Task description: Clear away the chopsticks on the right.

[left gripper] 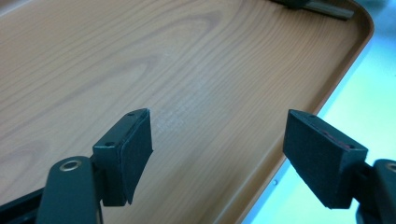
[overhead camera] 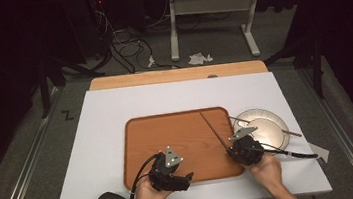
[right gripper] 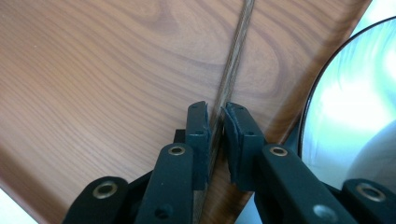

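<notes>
Wooden trays: one
Chopsticks: two, one on the tray, one across the plate
White plates: one
Handheld grippers: two, left, right

- In the right gripper view we lose the near end of the chopstick between the right tongs, and we cannot tell whether the pads press it or only flank it.
- The picture's top edge cuts off its far end there.
- The plate is cropped by the right edge, its surface washed out by glare.
- In the high view the second chopstick runs behind the right tongs.
- The left tongs hide part of the tray rim, and the bottom edge crops both forearms.
- In the left gripper view a dark object is cut off by the top edge; we cannot identify it.
</notes>
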Motion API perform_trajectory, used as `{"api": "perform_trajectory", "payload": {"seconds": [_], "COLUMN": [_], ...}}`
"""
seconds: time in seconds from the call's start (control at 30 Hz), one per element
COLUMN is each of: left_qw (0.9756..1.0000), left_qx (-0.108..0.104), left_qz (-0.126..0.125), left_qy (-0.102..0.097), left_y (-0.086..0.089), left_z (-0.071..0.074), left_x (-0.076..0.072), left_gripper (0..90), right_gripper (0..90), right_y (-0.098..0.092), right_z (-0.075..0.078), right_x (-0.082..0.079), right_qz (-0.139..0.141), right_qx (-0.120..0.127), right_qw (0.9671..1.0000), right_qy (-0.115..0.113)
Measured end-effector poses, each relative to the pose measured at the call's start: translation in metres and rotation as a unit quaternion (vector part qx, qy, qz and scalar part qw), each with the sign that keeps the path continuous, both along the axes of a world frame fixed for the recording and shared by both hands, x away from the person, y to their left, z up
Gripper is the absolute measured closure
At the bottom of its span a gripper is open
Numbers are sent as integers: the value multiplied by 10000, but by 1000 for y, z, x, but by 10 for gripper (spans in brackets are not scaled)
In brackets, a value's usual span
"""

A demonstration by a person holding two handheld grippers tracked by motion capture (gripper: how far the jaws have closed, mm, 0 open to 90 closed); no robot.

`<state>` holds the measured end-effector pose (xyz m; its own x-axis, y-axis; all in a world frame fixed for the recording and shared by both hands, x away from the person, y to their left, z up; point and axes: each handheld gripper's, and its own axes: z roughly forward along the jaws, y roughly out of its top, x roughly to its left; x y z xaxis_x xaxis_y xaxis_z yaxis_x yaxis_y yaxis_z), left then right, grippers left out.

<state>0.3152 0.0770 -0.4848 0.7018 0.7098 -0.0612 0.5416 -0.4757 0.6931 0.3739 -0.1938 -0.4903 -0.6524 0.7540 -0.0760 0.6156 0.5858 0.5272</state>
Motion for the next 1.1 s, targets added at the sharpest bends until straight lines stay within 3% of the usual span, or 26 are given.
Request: {"api": "perform_trajectory", "payload": {"seconds": [0.53,0.67,0.73,0.83,1.0,1.1], "left_qw": [10000,10000,10000,10000,10000,10000], "left_qx": [20,17,11,50,35,6], "left_qz": [-14,-1,5,-19,-4,-16], "left_qy": [11,4,10,37,21,46], "left_y": [-1,0,0,-2,-1,-1], "left_z": [-1,0,0,-2,-2,-2], "left_x": [0,0,1,1,1,2], "left_gripper": [243,243,243,243,243,243], "right_gripper": [727,703,700,692,686,678], "right_y": [0,-3,-6,-10,-14,-18], "right_z": [2,10,18,27,33,39], "right_x": [-3,-7,-11,-16,-19,-21], "right_qz": [142,195,255,318,408,553], "right_qx": [90,266,516,680,744,1058], "right_qw": [9998,9994,9983,9972,9963,9925], "right_qy": [61,108,47,-50,-105,-272]}}
